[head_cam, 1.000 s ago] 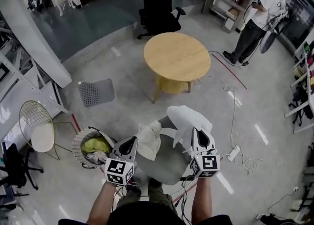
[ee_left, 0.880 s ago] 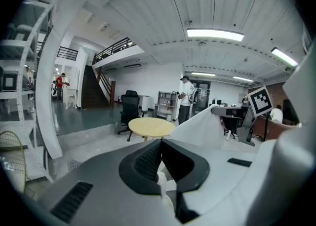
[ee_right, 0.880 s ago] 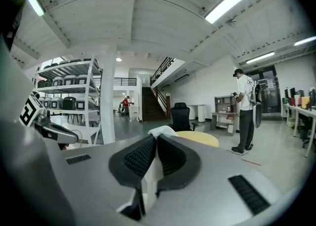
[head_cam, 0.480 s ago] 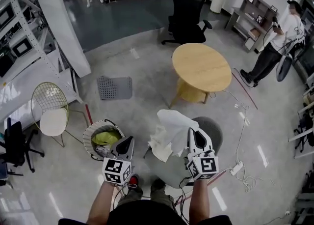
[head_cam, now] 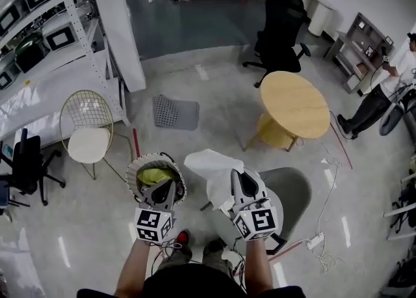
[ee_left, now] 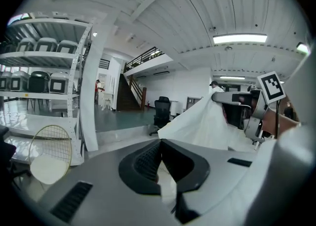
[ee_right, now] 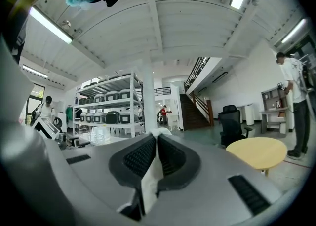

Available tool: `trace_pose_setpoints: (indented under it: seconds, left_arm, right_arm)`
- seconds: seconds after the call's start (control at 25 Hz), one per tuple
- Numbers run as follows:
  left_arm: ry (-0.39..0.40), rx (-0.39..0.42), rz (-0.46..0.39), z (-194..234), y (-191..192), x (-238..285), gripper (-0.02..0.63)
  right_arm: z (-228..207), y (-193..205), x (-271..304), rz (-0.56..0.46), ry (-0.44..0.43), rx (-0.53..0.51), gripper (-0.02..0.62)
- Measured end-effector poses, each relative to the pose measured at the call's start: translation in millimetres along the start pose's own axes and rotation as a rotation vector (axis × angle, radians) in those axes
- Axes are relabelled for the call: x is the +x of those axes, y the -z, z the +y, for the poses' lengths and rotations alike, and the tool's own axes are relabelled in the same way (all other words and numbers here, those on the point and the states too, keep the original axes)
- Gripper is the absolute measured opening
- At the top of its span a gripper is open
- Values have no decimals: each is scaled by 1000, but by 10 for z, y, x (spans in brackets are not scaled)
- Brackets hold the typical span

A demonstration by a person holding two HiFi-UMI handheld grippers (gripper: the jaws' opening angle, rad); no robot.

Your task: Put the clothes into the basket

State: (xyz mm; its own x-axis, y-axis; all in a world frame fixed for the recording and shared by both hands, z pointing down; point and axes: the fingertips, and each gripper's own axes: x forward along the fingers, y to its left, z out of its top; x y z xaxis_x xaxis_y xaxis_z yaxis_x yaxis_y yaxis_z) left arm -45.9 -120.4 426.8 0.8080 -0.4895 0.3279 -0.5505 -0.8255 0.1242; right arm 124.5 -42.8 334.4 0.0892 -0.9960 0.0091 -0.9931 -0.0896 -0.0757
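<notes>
Our right gripper (head_cam: 242, 183) is clamped tight on the white garment (head_cam: 208, 163). In the right gripper view the two pads of that gripper (ee_right: 156, 141) meet on a fold of the garment (ee_right: 150, 180), which runs down the seam between them and pokes out just past the tips. From that grip the cloth billows up and towards the basket (head_cam: 133, 173). Its near edge hangs beside the basket's rim on the right, not inside it.

Our left gripper (head_cam: 162, 189) sits over the basket's near rim, with its tips above the opening. In the left gripper view its jaws (ee_left: 160, 146) are also pressed together, with a thin strip of white fabric caught low between the pads. The main body of the garment (ee_left: 202, 124) drapes off to the right of them.

A yellow-green garment (head_cam: 155, 175) already lies inside the basket. A wire chair (head_cam: 88, 127) stands to the basket's left and a grey mat (head_cam: 175, 111) lies beyond it.

The left gripper's body covers the basket's near side and part of its contents. In the head view we cannot follow the pinched strip up to the main fold, because the gripper hides that stretch. The garment's lower hem is lost behind the right gripper. Neither gripper view shows the basket at all.
</notes>
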Motion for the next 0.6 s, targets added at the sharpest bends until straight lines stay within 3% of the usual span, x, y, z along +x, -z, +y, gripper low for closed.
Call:
trace_pose_setpoints:
  seconds: [0.36,0.6]
  left_arm:
    - [-151,-58,-20,758,96,-484,8]
    - [-250,-101,-25,1362,210,-721,8]
  right_arm:
    - [730,156,654,32,-162,22,35]
    - [1257,501,1188,104,-250,40,35]
